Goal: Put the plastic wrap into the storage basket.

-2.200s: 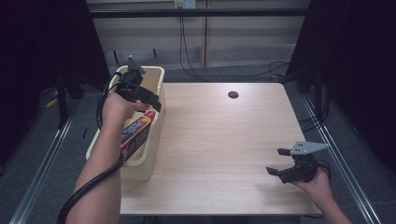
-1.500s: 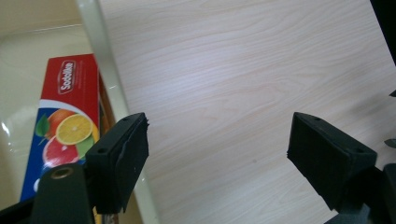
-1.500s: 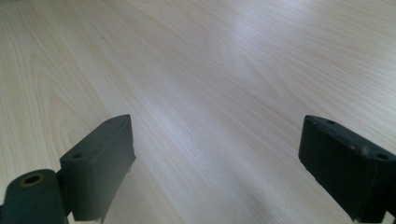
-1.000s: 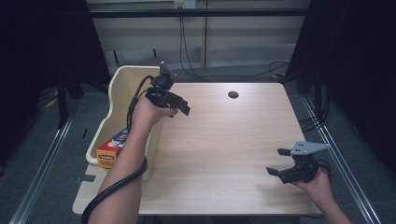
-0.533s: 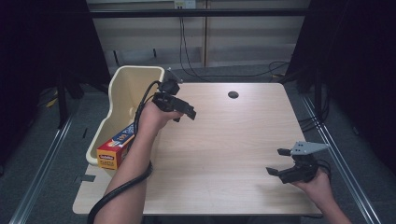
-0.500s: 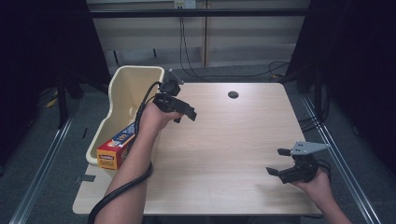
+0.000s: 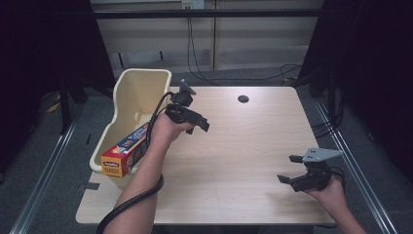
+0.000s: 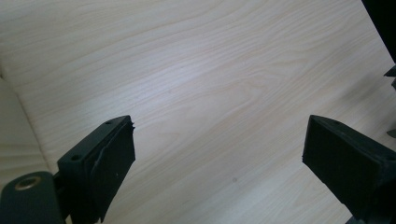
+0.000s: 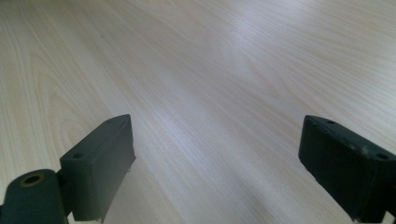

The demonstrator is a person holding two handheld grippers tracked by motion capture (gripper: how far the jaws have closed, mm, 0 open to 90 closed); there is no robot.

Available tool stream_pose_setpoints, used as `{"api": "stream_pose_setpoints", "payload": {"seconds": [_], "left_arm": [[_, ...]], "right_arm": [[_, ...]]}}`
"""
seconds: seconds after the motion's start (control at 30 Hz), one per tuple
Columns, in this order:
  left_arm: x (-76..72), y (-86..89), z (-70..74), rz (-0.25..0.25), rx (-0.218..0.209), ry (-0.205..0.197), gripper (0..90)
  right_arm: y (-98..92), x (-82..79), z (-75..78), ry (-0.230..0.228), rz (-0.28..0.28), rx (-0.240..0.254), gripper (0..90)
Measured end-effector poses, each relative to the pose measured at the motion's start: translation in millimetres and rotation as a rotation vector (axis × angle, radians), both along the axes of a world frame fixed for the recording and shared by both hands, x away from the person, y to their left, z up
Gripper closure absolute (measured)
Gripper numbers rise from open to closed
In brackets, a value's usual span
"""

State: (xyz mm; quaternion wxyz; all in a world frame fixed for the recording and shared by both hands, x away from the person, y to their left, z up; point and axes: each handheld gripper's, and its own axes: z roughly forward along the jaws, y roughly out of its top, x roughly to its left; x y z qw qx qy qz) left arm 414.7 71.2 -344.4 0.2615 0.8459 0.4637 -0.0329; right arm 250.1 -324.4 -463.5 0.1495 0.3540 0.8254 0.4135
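Pale wooden table (image 7: 234, 161) is lying bare under the left gripper (image 7: 198, 127), whose jaws have just been opening wide and empty, while the right gripper (image 7: 288, 169) is gaping empty too; the high view is adding a cream plastic bin (image 7: 134, 97) holding a yellow-and-blue carton (image 7: 124, 151).

Box (image 7: 125, 151) far end hidden inside bin (image 7: 127, 90), its label print too small to read

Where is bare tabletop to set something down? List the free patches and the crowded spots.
Free: the wooden table between the left gripper and the right gripper, and the far stretch around the dark hole. Both grippers stand open over bare wood. Crowded: the left edge, where the cream bin leans with the long box poking out.
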Motion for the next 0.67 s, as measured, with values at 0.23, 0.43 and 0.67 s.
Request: {"api": "stream_pose_setpoints", "payload": {"seconds": [0.23, 0.43, 0.67], "left_arm": [[-2.6, -6.5, -10.0, -0.020, -0.018, 0.001, 8.9], [-5.2, -11.4, -18.9, -0.030, -0.030, 0.016, 8.5], [-9.7, -17.0, -24.7, -0.053, -0.047, 0.003, 7.5]], "right_arm": [[0.0, 0.2, -0.2, -0.004, 0.003, 0.002, 10.2], [-0.6, -0.5, 0.2, -0.005, 0.002, 0.000, 10.1], [-0.4, -1.0, -0.7, 0.005, -0.001, 0.001, 9.8]]}}
